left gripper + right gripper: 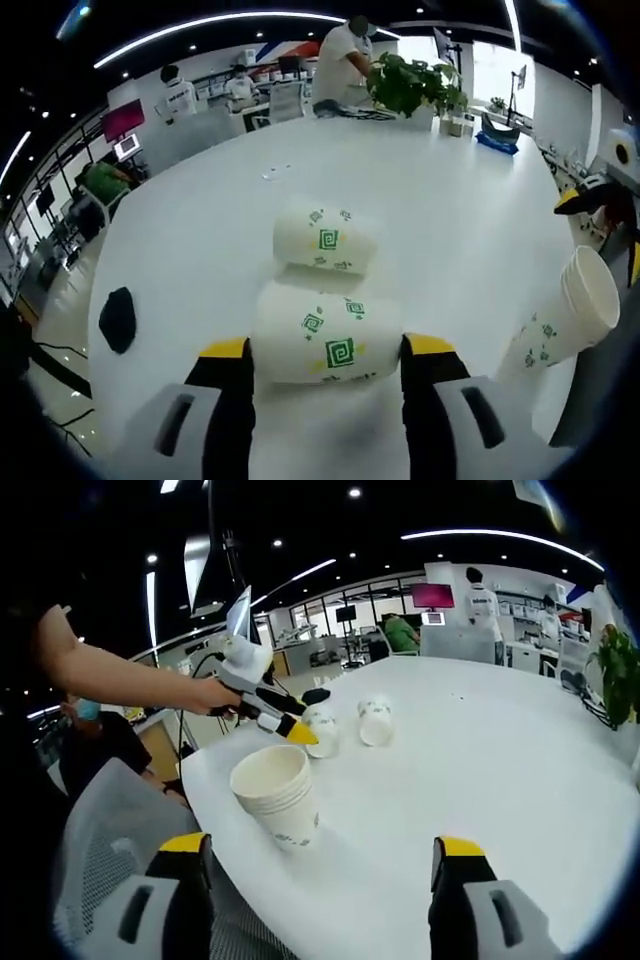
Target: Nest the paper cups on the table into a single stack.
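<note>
While the big white round table (470, 230) is carrying everything, a green leafy potted plant (410, 82) is sitting at its far edge in the left gripper view and a small black flat object (117, 318) is lying near its left edge. Close to the near edge, a white paper cup with green square-spiral prints (325, 335) is lying on its side between the yellow-tipped jaws of the left gripper (326, 352), and the jaws are pressing against both its sides, gripping it. Just beyond it, towards the table's middle, a second printed white paper cup (325, 238) is lying on its side, just apart from the first. In the right gripper view, a short stack of nested white paper cups (277, 793) is standing tilted, mouth up, near the table's left edge. The right gripper (323, 858) is hanging with its jaws spread wide, grasping nothing, the stack sitting ahead of its left jaw.
</note>
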